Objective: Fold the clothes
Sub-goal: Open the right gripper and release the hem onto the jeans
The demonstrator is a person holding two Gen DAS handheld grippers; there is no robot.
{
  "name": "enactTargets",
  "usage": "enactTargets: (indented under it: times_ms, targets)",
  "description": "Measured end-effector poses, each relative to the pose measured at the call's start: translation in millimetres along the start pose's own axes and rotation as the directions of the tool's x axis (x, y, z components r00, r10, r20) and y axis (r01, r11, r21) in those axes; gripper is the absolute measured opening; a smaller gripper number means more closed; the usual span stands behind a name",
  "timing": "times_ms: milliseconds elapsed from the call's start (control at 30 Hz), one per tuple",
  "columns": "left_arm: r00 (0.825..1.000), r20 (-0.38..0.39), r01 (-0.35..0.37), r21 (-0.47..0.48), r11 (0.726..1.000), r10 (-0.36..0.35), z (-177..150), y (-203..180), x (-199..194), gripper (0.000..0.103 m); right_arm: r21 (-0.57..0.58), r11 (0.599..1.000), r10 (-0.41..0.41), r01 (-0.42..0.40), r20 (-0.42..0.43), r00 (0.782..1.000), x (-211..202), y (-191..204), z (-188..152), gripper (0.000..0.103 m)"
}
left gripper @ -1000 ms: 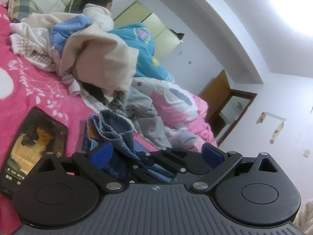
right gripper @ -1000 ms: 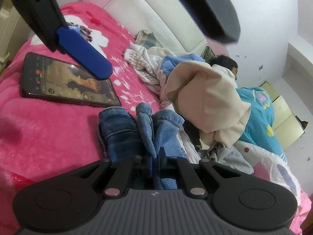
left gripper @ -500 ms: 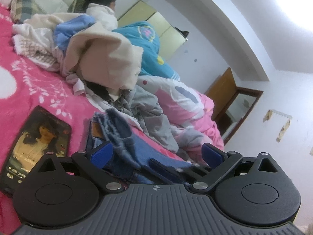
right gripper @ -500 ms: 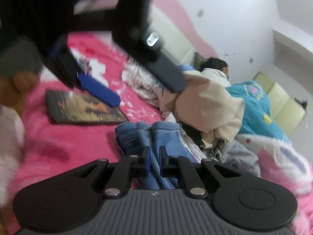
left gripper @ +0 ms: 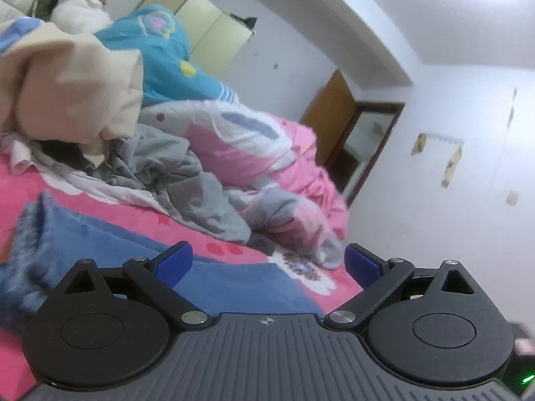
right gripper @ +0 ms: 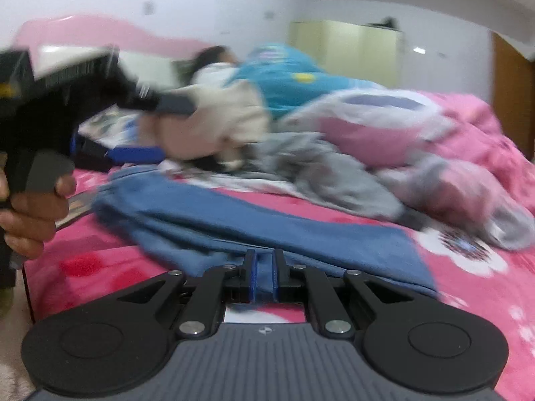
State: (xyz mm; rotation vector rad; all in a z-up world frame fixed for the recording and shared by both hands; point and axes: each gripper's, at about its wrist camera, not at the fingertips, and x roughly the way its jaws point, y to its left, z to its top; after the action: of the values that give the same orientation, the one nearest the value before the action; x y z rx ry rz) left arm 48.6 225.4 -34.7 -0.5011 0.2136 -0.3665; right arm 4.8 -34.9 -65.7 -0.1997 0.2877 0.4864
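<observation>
I am holding the right gripper [right gripper: 264, 275] low over the bed, and its 2 blue pads are pinching a fold of the blue jeans [right gripper: 254, 224] between them, so this tool is closed on the denim. The jeans are lying stretched across the pink floral blanket [right gripper: 110, 257], from my gripper toward the far left, where the cloth is bunching up. In the left wrist view the left gripper [left gripper: 267, 262] is standing wide open above the same jeans [left gripper: 100, 244], and nothing is sitting between its pads. In the right wrist view I am seeing the left hand [right gripper: 30, 214] wrapped around the handle of that tool at the left edge. Behind the jeans a grey garment [left gripper: 187, 180] is lying crumpled beside a pink and white quilt [left gripper: 254, 147]. Further back a cream garment [left gripper: 73, 90] is piled up, and a person [left gripper: 80, 10] is lying near the headboard.
</observation>
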Motion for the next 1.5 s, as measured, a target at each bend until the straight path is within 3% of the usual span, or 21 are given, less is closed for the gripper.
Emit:
enactTargets:
  times_ms: [133, 233, 400, 500, 667, 700, 733, 800, 900, 1033, 1100, 1167, 1233, 1400, 1467, 1500]
  targets:
    - [0.993, -0.047, -0.113, -0.031, 0.993, 0.112, -7.1, 25.2, 24.6, 0.097, 0.027, 0.993, -0.115, 0.114, 0.010, 0.993, -1.6, -49.3, 1.9, 0.009]
    - [0.988, -0.064, -0.146, -0.059, 0.988, 0.142, -13.9, 40.2, 25.2, 0.094, 0.095, 0.984, -0.147, 0.148, -0.011, 0.989, 15.9, -91.8, 10.4, 0.008]
    - [0.983, -0.060, -0.175, 0.024, 0.984, 0.176, -20.2, 33.8, 24.7, 0.092, 0.186, 0.975, -0.114, 0.119, -0.041, 0.993, 75.5, -139.3, 29.4, 0.007]
    - [0.977, -0.064, -0.201, 0.047, 0.978, 0.204, -21.6, 34.7, 24.9, 0.086, 0.261, 0.962, -0.057, 0.083, -0.105, 0.993, 123.4, -166.4, 28.0, 0.007]
    - [0.976, -0.072, -0.207, -0.003, 0.978, 0.206, -18.2, 46.3, 23.0, 0.079, 0.317, 0.938, -0.032, 0.139, -0.321, 0.946, 188.4, -208.1, -14.5, 0.006]
    - [0.977, -0.070, -0.204, -0.014, 0.979, 0.203, -17.8, 47.8, 22.2, 0.078, 0.353, 0.925, -0.021, 0.142, -0.323, 0.946, 185.8, -215.1, -10.7, 0.006]
    - [0.977, -0.069, -0.203, -0.022, 0.979, 0.201, -17.6, 48.8, 21.6, 0.078, 0.334, 0.925, -0.062, 0.181, -0.339, 0.939, 182.8, -216.4, -2.8, 0.006]
    - [0.976, -0.070, -0.208, -0.020, 0.978, 0.206, -17.5, 47.7, 22.5, 0.078, 0.274, 0.943, -0.100, 0.189, -0.308, 0.946, 175.9, -211.6, 13.3, 0.006]
    - [0.976, -0.068, -0.210, -0.015, 0.977, 0.209, -17.8, 47.3, 23.6, 0.079, 0.284, 0.955, -0.016, 0.085, -0.237, 0.971, 178.3, -201.7, 32.2, 0.006]
    - [0.976, -0.064, -0.209, -0.012, 0.978, 0.208, -18.2, 48.0, 23.8, 0.078, 0.229, 0.969, -0.006, 0.091, -0.349, 0.937, 230.7, -195.2, 21.2, 0.004]
    - [0.976, -0.063, -0.209, -0.014, 0.978, 0.207, -18.1, 48.5, 23.7, 0.078, 0.230, 0.966, -0.032, 0.118, -0.348, 0.937, 243.2, -203.0, 6.1, 0.000]
    - [0.976, -0.063, -0.212, -0.016, 0.977, 0.210, -18.3, 49.0, 23.2, 0.078, 0.261, 0.952, -0.063, 0.160, -0.343, 0.937, 231.9, -207.7, 15.2, 0.002]
    - [0.976, -0.063, -0.210, -0.020, 0.978, 0.208, -18.1, 49.4, 22.7, 0.078, 0.192, 0.959, -0.141, 0.211, -0.323, 0.936, 207.3, -204.6, 24.8, 0.003]
    - [0.974, -0.067, -0.217, -0.011, 0.976, 0.216, -18.3, 48.0, 23.9, 0.078, 0.211, 0.977, 0.016, 0.039, -0.254, 0.967, 145.3, -196.6, 32.2, 0.003]
    - [0.973, -0.068, -0.220, -0.008, 0.975, 0.219, -18.4, 47.4, 24.5, 0.078, 0.163, 0.986, 0.022, 0.032, -0.323, 0.946, 145.5, -191.6, 18.3, 0.002]
    - [0.973, -0.068, -0.221, -0.008, 0.975, 0.220, -18.4, 47.0, 24.5, 0.078, 0.119, 0.987, -0.054, 0.107, -0.387, 0.921, 151.9, -195.1, 4.1, 0.003]
